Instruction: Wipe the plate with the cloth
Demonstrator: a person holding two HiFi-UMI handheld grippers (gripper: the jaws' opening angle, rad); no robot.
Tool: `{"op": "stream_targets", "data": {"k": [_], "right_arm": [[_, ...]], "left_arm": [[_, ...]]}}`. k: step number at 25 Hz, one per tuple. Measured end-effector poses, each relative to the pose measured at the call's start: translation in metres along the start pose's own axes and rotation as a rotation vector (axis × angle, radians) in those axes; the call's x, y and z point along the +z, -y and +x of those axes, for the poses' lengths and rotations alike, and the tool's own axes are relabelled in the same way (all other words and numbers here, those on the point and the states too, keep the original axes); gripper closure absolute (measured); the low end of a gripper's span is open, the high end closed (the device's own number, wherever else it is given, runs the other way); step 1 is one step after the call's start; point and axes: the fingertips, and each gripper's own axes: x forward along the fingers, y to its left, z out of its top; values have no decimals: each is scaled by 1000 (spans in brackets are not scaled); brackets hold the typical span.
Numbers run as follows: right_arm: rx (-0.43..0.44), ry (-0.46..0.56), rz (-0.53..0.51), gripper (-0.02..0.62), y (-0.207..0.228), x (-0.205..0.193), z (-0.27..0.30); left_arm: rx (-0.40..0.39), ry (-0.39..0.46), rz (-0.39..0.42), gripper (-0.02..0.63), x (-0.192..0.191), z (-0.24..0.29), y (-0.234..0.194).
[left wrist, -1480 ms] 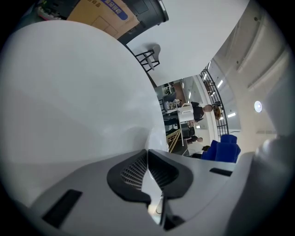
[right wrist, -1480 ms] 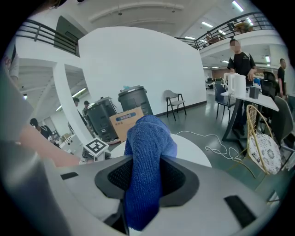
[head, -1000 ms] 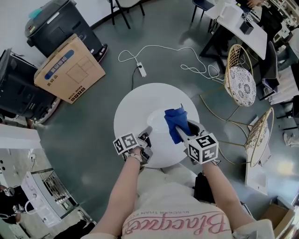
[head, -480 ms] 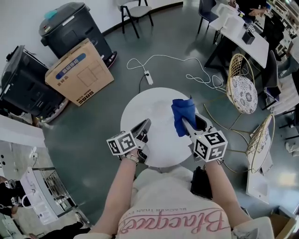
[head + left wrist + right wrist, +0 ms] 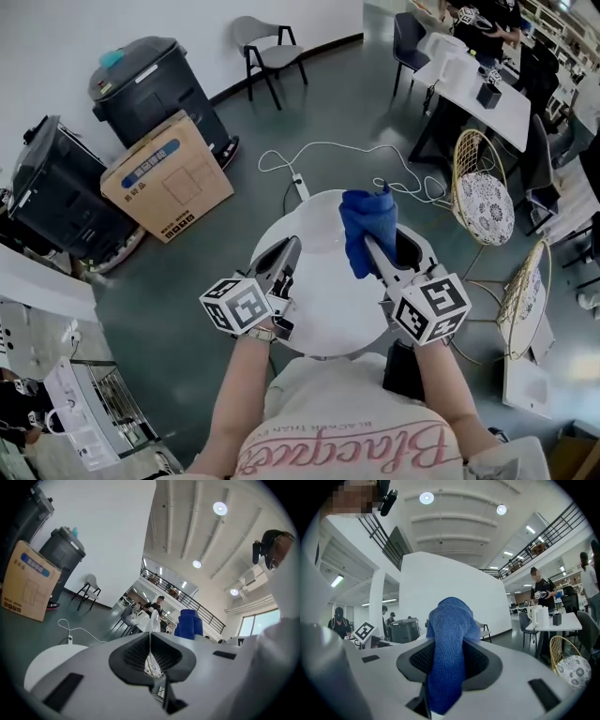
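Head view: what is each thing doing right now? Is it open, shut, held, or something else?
left gripper: shut on the plate's rim.
right gripper: shut on the cloth.
plate: held by its rim, turned on edge.
cloth: bunched up, sticking out past the right gripper's tips.
cardboard box: closed.
bin: lid shut.

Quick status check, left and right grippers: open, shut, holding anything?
The left gripper is closed on the plate, gripping its thin rim.
The right gripper is closed on the blue cloth.
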Motion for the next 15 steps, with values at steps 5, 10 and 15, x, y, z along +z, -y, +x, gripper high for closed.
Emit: {"op": "stream_targets", "data": {"k": [5,10,15], "right_arm": [[16,74,-13,448,-8,26,-3],[59,116,-9,448,-21,42,4],[121,102,-36,448,-48,43,25]], "left_arm": [[-12,42,107,591,23,2,24],[-32,54,133,591,30,8,39],[-48,58,138,591,31,9,50]]}}
